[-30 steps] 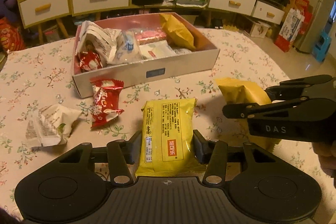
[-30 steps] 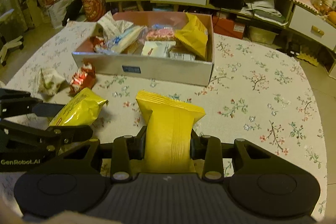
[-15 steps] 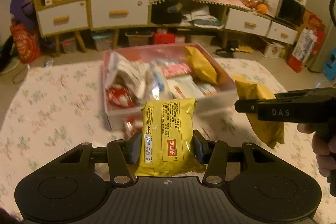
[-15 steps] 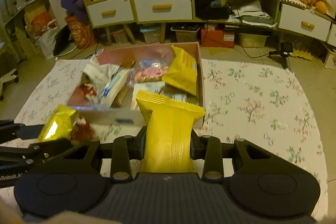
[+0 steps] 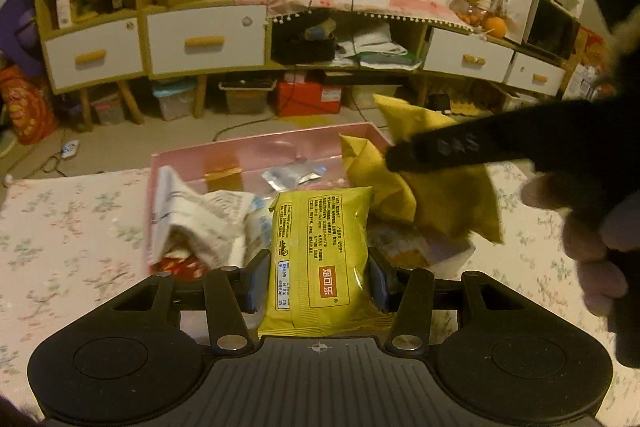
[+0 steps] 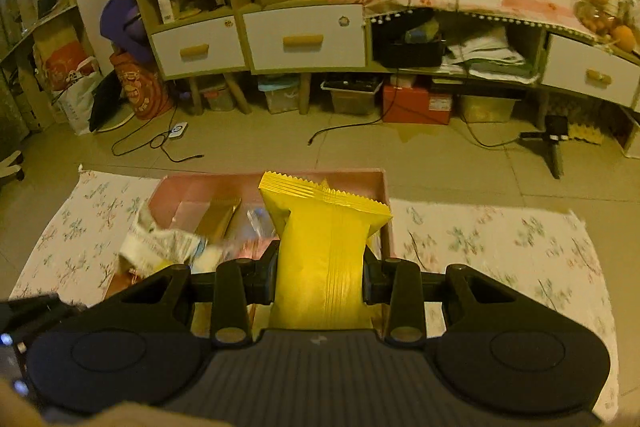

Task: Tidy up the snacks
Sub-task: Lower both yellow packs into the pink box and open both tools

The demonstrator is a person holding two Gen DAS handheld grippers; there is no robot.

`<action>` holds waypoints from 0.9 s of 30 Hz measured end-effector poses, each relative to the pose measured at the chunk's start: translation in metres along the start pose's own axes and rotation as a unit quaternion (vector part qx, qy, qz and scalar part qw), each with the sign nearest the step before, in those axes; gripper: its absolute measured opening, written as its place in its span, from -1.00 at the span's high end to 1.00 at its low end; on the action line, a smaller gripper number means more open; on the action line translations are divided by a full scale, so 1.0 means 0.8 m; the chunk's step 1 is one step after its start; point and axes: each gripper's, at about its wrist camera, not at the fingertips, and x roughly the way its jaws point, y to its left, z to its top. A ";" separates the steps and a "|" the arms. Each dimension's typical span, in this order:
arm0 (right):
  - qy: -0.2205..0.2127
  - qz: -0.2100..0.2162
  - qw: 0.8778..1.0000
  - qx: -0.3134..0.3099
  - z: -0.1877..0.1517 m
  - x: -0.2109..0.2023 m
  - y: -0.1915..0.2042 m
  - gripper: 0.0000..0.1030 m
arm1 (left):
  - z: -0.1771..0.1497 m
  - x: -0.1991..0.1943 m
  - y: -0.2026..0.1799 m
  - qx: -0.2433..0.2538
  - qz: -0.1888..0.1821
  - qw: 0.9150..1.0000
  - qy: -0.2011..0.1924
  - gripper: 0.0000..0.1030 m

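My left gripper (image 5: pixel 316 277) is shut on a yellow snack packet with printed text (image 5: pixel 318 251) and holds it above the near part of the pink box (image 5: pixel 256 153). My right gripper (image 6: pixel 320 277) is shut on a plain yellow snack packet (image 6: pixel 324 247) and holds it over the right side of the same box (image 6: pixel 192 187). In the left wrist view the right gripper's finger (image 5: pixel 460 151) crosses in front of its packet (image 5: pixel 444 195). The box holds a white wrapper (image 5: pixel 192 211), another yellow packet (image 5: pixel 364 167) and several other snacks.
The box sits on a table with a floral cloth (image 5: pixel 68 227), whose far edge (image 6: pixel 480 205) lies just past the box. Beyond it are the floor and a low cabinet with white drawers (image 6: pixel 304 39). The person's hand (image 5: pixel 592 239) holds the right gripper.
Both grippers have risen and moved forward from the table surface, carrying their yellow packets to above the box. The loose snacks on the cloth have dropped out of view.
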 end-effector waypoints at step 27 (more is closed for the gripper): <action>-0.013 0.021 0.998 -0.059 0.026 0.033 0.028 -0.20 | 0.005 0.028 0.016 0.004 -0.026 1.000 -0.015 -0.41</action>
